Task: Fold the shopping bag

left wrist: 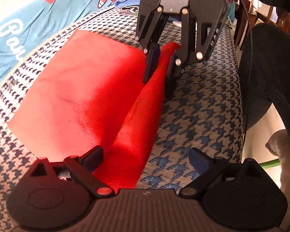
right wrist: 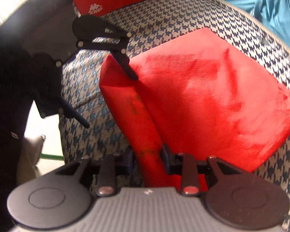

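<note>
Houndstooth upholstery (left wrist: 199,104) is covered by a flat red shopping bag (left wrist: 83,89). Its raised side fold (right wrist: 145,127) is pinched by the right tool (right wrist: 147,159); the left tool (left wrist: 147,157) is held wide over it.

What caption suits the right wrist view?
Right gripper pinching a raised fold of the red shopping bag on houndstooth upholstery.
</note>
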{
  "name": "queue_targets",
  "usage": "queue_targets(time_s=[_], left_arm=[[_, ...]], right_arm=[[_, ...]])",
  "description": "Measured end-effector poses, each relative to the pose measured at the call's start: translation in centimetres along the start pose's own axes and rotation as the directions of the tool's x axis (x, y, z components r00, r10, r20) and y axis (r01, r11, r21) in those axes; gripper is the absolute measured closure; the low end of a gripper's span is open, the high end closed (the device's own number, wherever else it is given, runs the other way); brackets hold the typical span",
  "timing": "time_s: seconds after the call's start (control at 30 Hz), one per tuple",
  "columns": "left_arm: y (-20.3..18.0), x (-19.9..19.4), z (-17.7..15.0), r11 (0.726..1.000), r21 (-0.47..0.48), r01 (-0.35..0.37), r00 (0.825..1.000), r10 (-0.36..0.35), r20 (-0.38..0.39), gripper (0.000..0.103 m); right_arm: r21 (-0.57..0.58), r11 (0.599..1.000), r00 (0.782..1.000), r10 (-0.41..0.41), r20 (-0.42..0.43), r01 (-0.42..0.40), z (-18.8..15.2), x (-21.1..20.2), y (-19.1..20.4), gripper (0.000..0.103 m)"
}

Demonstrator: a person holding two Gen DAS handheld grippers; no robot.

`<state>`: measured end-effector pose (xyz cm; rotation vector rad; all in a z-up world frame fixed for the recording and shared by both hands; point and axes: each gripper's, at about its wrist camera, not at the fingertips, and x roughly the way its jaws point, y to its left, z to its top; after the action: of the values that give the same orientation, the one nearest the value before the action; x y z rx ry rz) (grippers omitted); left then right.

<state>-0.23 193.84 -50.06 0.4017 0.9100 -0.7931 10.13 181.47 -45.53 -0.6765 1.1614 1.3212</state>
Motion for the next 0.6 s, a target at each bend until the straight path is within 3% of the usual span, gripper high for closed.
queue_targets(time_s=[0.03, 0.17, 0.23, 0.27, 0.47, 0.6], left_arm=[[0.5, -0.1, 0.1, 1.000, -0.022, 0.001, 1.000, -0.001, 0.006, 0.020], [1.1, -0.8, 0.2, 1.000, -0.020, -0.009, 0.997, 0.010, 0.071, 0.031], [0.8, -0.5, 0.1, 0.999, 0.029, -0.038, 0.996, 0.036, 0.076, 0.055], [0.7, -0.3, 0.1, 0.997, 0.048, -0.056, 0.996, 0.052, 0.070, 0.062], [1.4, -0.8, 0.7, 0.998, 0.024, -0.051, 0.996, 0.049, 0.076, 0.066], [2.9, -0.3, 0.7, 0.999, -0.046, 0.005, 0.997, -0.002, 0.073, 0.066]], right_arm=[[0.010, 1.000, 1.000, 0.007, 0.004, -0.007, 0.0, 0.0, -0.3, 0.076], [0.059, 0.997, 0.999, 0.047, 0.028, -0.048, -0.3, 0.1, -1.5, 0.076], [0.077, 0.995, 0.997, 0.061, 0.039, -0.064, -0.4, 0.2, -2.0, 0.076], [0.080, 0.994, 0.997, 0.066, 0.041, -0.069, -0.4, 0.2, -2.2, 0.075], [0.091, 0.994, 0.997, 0.063, 0.049, -0.067, -0.5, 0.5, -2.7, 0.069], [0.074, 0.997, 0.998, 0.015, 0.067, -0.020, -0.9, 0.7, -2.0, 0.064]])
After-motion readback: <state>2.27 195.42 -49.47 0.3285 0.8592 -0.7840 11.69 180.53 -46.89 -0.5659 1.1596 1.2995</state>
